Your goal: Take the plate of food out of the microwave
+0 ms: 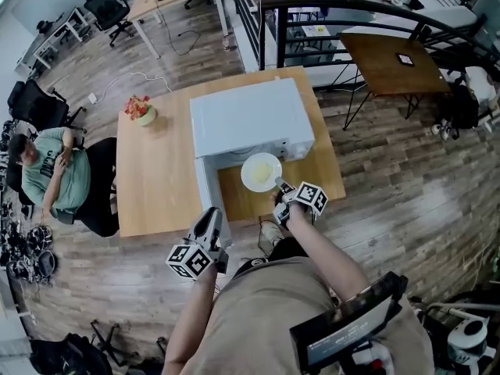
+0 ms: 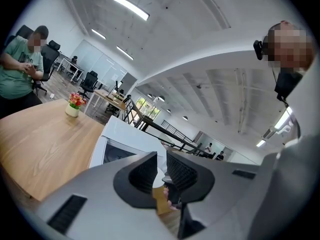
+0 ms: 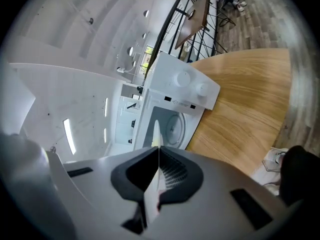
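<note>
The white plate (image 1: 261, 171) of pale yellow food hangs over the wooden table (image 1: 156, 186), just in front of the white microwave (image 1: 250, 123). My right gripper (image 1: 280, 184) is shut on the plate's near rim. In the right gripper view the plate (image 3: 156, 134) shows edge-on, a thin white line clamped at the right gripper (image 3: 159, 151), with the microwave's cavity (image 3: 172, 126) behind it. The microwave door (image 1: 205, 190) stands open at the left. My left gripper (image 1: 209, 216) hovers beside that door's end; in its own view the left gripper (image 2: 161, 171) is open with nothing between its pads.
A small pot of flowers (image 1: 141, 111) stands at the table's far left corner. A person in a green shirt (image 1: 51, 170) sits left of the table. A black railing (image 1: 336, 10) and a second wooden table (image 1: 391, 61) lie behind the microwave.
</note>
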